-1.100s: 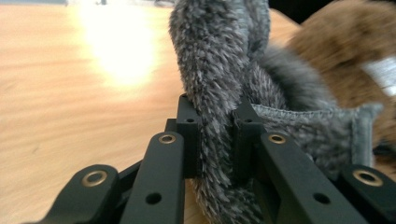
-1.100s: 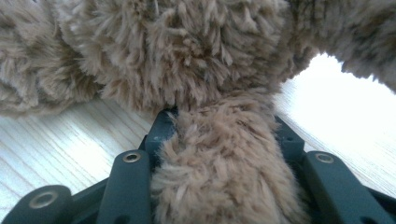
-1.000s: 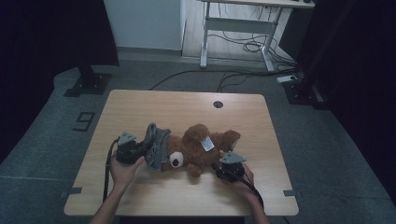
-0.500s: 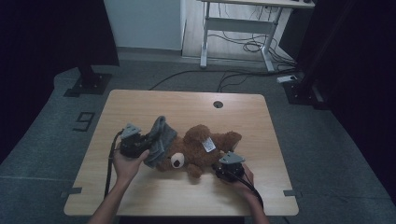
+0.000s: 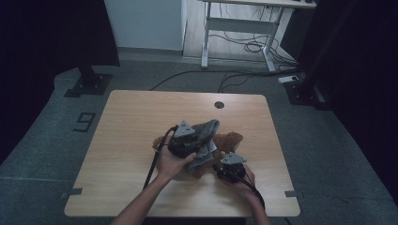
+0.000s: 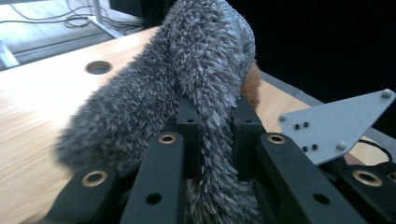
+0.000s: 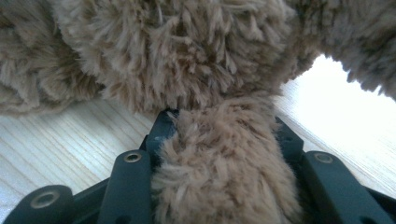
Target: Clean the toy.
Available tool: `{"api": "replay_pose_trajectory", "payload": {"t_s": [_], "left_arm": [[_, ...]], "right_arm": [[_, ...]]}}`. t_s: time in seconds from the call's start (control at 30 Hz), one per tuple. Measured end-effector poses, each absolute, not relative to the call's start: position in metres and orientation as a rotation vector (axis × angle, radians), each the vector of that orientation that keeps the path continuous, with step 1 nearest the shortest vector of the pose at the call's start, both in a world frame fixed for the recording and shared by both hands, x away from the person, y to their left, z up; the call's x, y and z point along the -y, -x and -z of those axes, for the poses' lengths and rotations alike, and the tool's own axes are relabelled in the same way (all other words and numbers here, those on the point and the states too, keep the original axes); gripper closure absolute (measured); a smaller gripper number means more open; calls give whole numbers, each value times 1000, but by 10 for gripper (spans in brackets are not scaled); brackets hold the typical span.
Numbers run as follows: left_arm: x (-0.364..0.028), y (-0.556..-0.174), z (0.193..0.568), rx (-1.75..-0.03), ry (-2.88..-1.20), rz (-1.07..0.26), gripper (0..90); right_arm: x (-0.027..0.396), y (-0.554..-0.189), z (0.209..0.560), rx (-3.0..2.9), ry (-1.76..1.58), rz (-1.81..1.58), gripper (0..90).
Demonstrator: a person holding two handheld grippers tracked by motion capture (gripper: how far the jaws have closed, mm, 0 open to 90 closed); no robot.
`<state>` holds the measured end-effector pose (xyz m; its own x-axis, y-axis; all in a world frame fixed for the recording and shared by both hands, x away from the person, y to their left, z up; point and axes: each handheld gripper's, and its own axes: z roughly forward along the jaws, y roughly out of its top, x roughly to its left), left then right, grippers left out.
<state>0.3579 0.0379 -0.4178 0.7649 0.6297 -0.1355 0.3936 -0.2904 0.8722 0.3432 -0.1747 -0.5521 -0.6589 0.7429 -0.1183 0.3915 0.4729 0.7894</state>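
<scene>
A brown teddy bear (image 5: 231, 141) lies on the wooden table (image 5: 133, 119), right of centre. Over its left part hangs a grey fuzzy cloth (image 5: 207, 132), lifted off the table. My left gripper (image 5: 199, 143) is shut on that cloth, and in the left gripper view the grey pile (image 6: 205, 70) is pinched between the two black jaws of this gripper (image 6: 217, 112), with a bit of brown bear (image 6: 252, 87) behind. My right gripper (image 5: 227, 161) sits at the bear's near side. In the right gripper view this gripper (image 7: 224, 128) is shut on a furry brown limb (image 7: 226, 158) under the bear's body (image 7: 187, 56).
A round cable hole (image 5: 219, 104) sits near the table's far edge. Beyond the table stand a white desk frame (image 5: 237, 28), floor cables (image 5: 244, 47) and black stand bases (image 5: 91, 84). The table's left and far parts are bare wood.
My left gripper has carried the grey cloth to the right and upward, from the bear's left side to over the bear. The right gripper and the limb it holds have stayed put.
</scene>
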Motion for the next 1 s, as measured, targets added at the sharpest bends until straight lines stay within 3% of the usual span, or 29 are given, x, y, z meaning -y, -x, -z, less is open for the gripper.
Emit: {"api": "replay_pose_trajectory", "payload": {"t_s": [0.23,0.43,1.0], "left_arm": [[-38,-372,454,-879,-1956,-214,768],[-64,-369,454,-919,-1902,-204,767],[-185,-359,453,-1107,-1761,-295,761]], "right_arm": [[175,-342,552,-2277,-946,-1053,546],[176,-343,552,-2284,-950,-1063,547],[174,-343,552,-2285,-944,-1043,547]]}}
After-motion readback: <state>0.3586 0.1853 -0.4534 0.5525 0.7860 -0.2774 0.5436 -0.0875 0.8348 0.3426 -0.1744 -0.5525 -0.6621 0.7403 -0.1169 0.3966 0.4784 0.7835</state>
